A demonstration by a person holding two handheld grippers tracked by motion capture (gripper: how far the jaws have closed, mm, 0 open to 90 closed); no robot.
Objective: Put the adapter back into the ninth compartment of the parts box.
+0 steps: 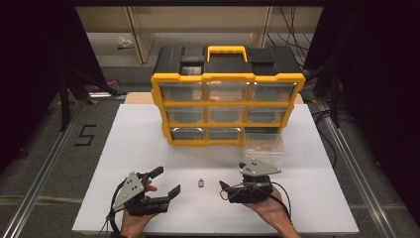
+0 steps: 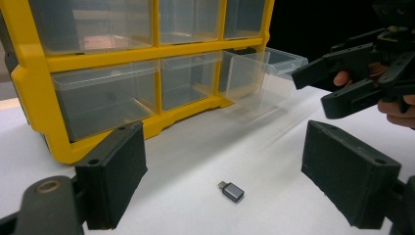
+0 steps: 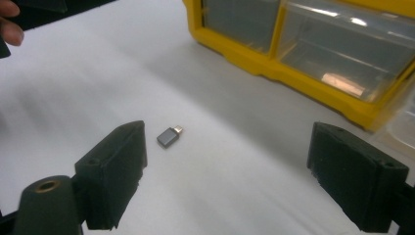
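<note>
Surface: a white table on a grey floor, with metal rails along both sides.
Room: dark at both sides; behind the table stand pale wooden shelves, and cables hang at 1 o'clock.
Floor mark: a black "5" at 9 o'clock of the table.
Organizer: one yellow and black drawer cabinet at 12 o'clock on the table, with one yellow handle on top and a grid of nine drawer places, three by three.
Drawer: one clear drawer, the bottom right one, is pulled out toward the person (it looks empty).
Adapter: one small grey adapter lies flat on the table between the two grippers, touching neither.
Left gripper: the left gripper at 7 o'clock has its jaws spread wide and holds nothing.
Right gripper: the right gripper at 5 o'clock also has its jaws wide apart, with nothing between them.
Left gripper view: it shows the adapter's metal plug and the pulled-out drawer from the side, which the high view does not give so clearly.
Right gripper view: the adapter lies just beside its left pad; a fingertip shows at 10 o'clock.
</note>
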